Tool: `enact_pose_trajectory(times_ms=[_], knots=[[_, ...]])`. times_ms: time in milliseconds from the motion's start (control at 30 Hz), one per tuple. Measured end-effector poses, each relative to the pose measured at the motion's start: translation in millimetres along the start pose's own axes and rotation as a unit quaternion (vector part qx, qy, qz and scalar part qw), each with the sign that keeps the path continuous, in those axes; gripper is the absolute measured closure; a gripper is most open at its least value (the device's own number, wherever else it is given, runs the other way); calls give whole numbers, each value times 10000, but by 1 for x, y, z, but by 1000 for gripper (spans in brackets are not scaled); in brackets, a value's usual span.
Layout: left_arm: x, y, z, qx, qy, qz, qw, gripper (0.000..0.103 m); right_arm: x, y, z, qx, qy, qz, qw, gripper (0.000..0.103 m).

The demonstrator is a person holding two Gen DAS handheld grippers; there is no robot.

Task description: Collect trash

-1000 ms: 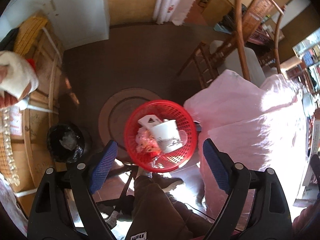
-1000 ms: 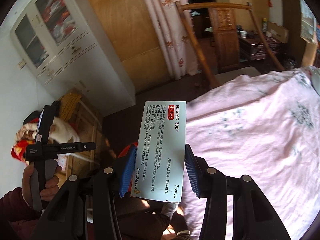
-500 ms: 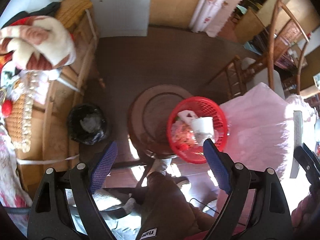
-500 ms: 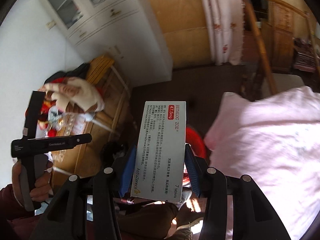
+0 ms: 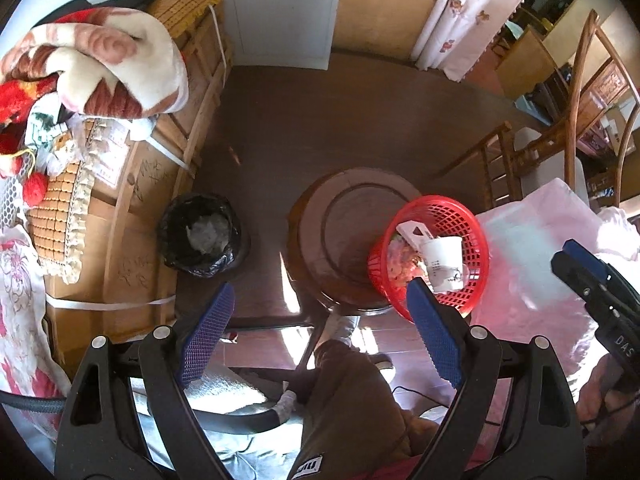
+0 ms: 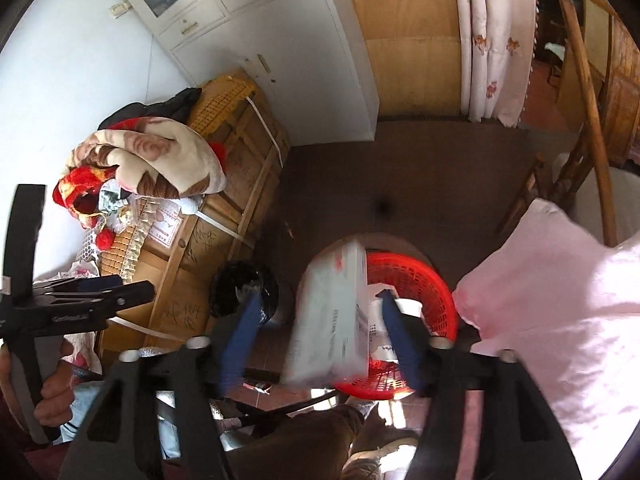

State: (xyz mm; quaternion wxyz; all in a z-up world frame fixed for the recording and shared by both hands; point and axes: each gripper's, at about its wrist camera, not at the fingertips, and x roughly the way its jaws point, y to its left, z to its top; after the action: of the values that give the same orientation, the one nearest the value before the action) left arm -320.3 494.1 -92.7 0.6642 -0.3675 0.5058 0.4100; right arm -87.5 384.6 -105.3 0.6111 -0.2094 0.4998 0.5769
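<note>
Left claw (image 5: 320, 338) stood wide open with nothing between its blue pads, pointed down over the floor. Right claw (image 6: 318, 340) was spread wide as well; the white medicine box (image 6: 332, 316) appeared blurred and tilted in the gap between its fingers, clear of the left pad, and whether it touched the right pad could not be told. The box hung above the near-left rim of the red basket (image 6: 416, 276).

Red basket (image 5: 434, 254) sat on the right edge of the round wooden stool (image 5: 344, 236), partly overhanging it on the side toward the pink bedspread (image 5: 536, 264). Inside the basket: a white paper cup (image 5: 442, 262) lying tilted, a flat white carton (image 5: 414, 232) toward the far rim, and pinkish wrappers (image 5: 398, 256) on the left side.

A black-lined bin (image 5: 200, 236) with crumpled clear plastic inside stood on the floor, left of the stool and just beside the strapped wooden crate (image 5: 148, 200). A folded blanket (image 5: 108, 68) lay on top of the crate at its far-left corner.

In the left wrist view the right claw's black body showed at the right edge, over the bedspread. In the right wrist view the left claw (image 6: 120, 294) showed at the left edge, gripped in the person's hand (image 6: 52, 396).
</note>
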Motion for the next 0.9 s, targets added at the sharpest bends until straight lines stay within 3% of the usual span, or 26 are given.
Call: enact_pose_trajectory(times_ms=[167,433,633,900], knots=[[10,-3,14,102,72,-142,9998,18,-2,-4,2,178,18,-127,9998,35],[10,-40,35,454,-127,-570,9973,18,-51,-12,1,282,-315,-427,9982,35],[-25,-76,15,736,-491,-665,9939,18,-89,-15,-15,230,-644,-511,9963,35],[-70,-111,-30,1066,-974,-289,9891,13,-128,-16,-55,355,-876,-626,9936,30]])
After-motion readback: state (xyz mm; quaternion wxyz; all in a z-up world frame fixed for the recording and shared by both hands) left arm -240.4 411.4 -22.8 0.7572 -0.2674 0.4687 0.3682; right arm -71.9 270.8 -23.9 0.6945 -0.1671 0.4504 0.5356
